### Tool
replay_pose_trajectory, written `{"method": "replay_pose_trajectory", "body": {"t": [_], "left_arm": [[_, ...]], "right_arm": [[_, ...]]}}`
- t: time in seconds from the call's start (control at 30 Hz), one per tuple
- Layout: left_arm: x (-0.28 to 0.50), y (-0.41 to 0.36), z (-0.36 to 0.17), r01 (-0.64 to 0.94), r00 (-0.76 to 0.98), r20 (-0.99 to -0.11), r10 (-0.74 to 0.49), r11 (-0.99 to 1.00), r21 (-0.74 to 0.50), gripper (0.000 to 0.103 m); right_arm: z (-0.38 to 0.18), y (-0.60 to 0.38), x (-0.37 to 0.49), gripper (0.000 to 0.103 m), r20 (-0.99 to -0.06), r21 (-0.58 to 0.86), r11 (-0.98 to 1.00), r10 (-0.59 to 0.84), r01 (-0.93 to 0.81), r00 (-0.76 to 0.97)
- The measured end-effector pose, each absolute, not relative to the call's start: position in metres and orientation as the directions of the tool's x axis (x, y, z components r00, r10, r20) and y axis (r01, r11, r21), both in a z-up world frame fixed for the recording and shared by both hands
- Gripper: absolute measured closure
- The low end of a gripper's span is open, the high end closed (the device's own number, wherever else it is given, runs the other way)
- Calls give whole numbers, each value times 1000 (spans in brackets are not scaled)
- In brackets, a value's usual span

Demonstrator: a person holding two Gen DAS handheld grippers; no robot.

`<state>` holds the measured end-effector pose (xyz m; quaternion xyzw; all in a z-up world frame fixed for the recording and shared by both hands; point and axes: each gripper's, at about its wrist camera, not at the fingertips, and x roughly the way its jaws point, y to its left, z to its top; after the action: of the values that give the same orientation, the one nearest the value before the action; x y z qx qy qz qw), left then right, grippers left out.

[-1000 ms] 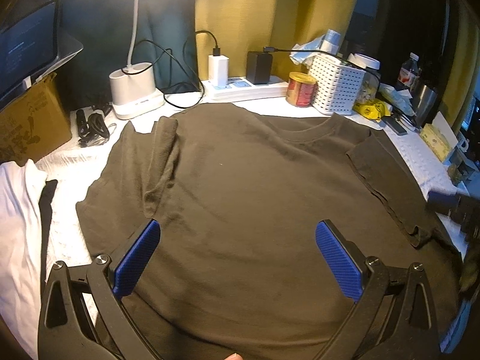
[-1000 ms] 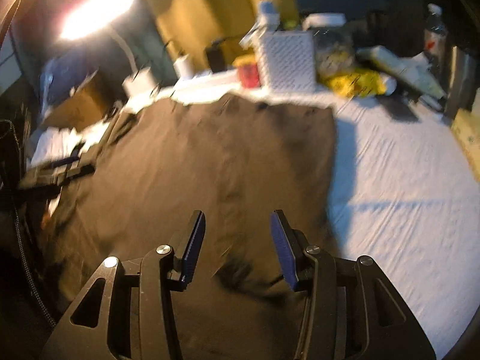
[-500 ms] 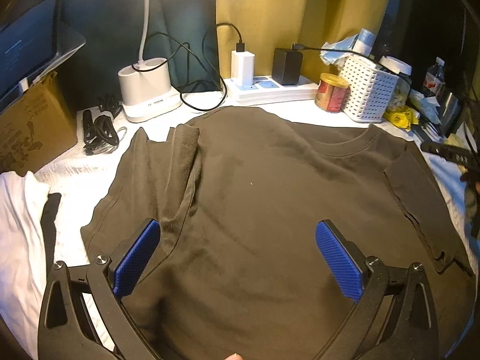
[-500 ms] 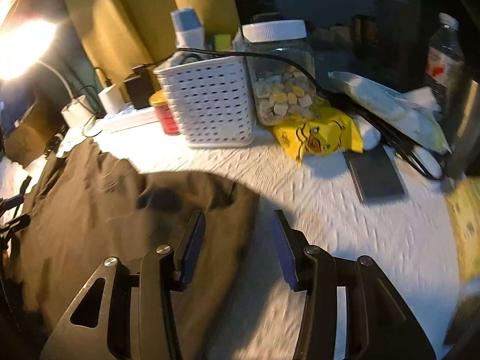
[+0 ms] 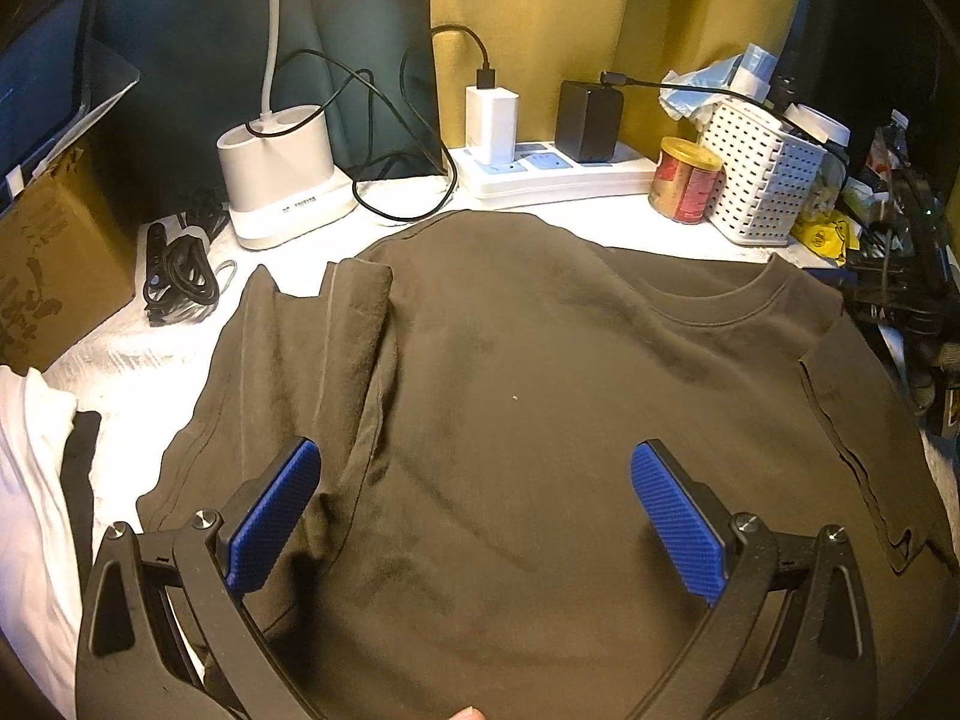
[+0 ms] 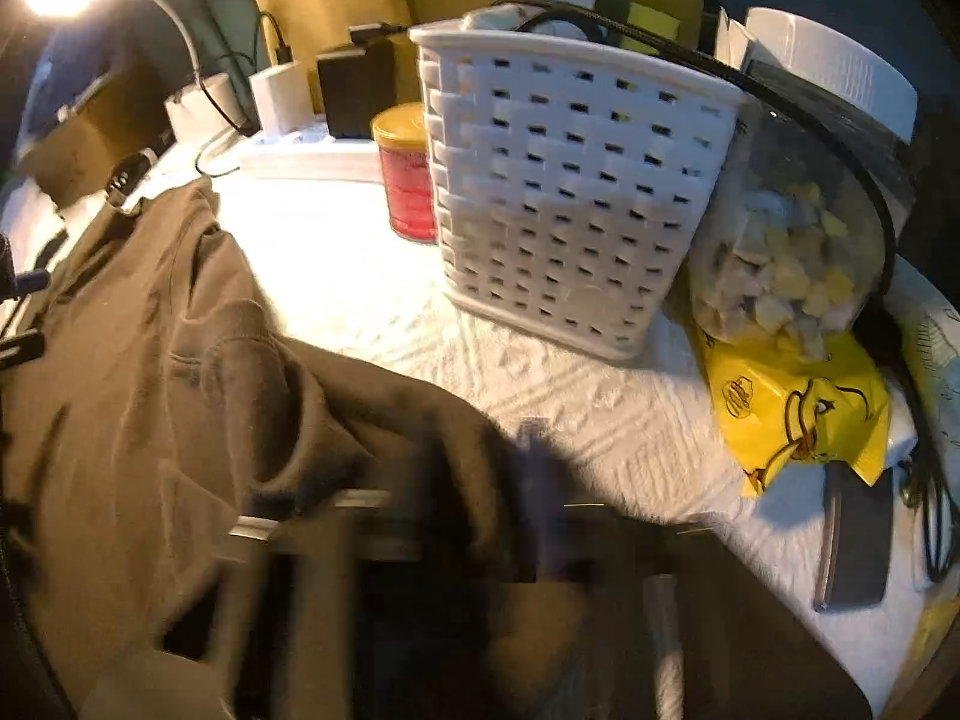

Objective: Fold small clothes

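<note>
The brown T-shirt (image 5: 528,396) covers most of the desk (image 5: 150,360), leaving bare white textured cover only along the far edge and in a strip at the left, where a white cloth (image 5: 30,480) lies bunched at the rim. The back of the desk is crowded: a white lamp base (image 5: 279,174) with tangled cables, a power strip (image 5: 558,171) bearing a white charger and a black one, a red tin (image 5: 684,180), and a white perforated basket (image 6: 570,192). Beside the basket stand a clear jar with a white lid (image 6: 798,192) and a yellow packet (image 6: 798,414) (all close to the shirt's collar side). A cardboard box (image 5: 54,276) stands at the far left, and yellow and teal curtains hang behind. The shirt lies flat, collar toward the basket, both sleeves folded inward. The left tongs (image 5: 474,522) hover just above the shirt's lower half with their blue pads wide apart and nothing between them. The right tongs (image 6: 480,516) are motion-blurred at the shirt's shoulder near the collar; they are closed together, with brown fabric apparently caught between them.
</note>
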<state>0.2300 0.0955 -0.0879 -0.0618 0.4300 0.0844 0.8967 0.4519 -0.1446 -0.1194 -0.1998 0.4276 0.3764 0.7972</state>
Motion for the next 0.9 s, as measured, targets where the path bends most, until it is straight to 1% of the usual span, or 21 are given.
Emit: {"method": "replay_pose_trajectory", "body": {"t": [0.03,0.1,0.17,0.27,0.43,0.57,0.6,0.63,0.67,0.7,0.73,0.9], "left_arm": [[231,97,-89,-207,612,-784,99,978,-38,1],[232,98,-90,-209,610,-786,100,977,-37,1],[233,100,-89,-207,611,-784,107,978,-28,1],[235,107,-87,-219,612,-781,121,975,-21,1],[231,127,-82,-259,608,-777,164,966,1,1],[221,145,-76,-300,603,-772,202,954,15,1],[217,151,-75,-311,602,-770,212,950,19,1],[215,154,-74,-317,600,-770,218,948,21,1],[212,159,-74,-325,597,-770,226,945,26,1],[210,163,-74,-333,595,-769,234,943,30,1],[206,169,-75,-340,593,-768,242,940,34,1],[194,187,-80,-359,588,-772,240,933,16,1]], "right_arm": [[-119,-145,453,98,-828,-9,658,417,-753,374],[-114,-150,456,98,-797,-85,718,367,-691,479],[-106,-166,465,98,-765,-95,783,338,-615,548],[-104,-185,476,98,-760,-71,828,316,-556,567],[-116,-187,469,98,-768,-117,847,254,-518,588],[-106,-191,460,96,-751,-122,864,241,-488,614],[-102,-194,455,88,-750,-123,866,239,-484,617],[-97,-195,449,75,-743,-128,869,235,-478,626],[-92,-194,442,66,-734,-131,873,233,-471,637],[-87,-197,438,52,-729,-128,874,237,-468,642],[-86,-195,435,50,-723,-121,876,244,-467,647],[-67,-205,399,50,-704,-89,891,260,-445,661]]}}
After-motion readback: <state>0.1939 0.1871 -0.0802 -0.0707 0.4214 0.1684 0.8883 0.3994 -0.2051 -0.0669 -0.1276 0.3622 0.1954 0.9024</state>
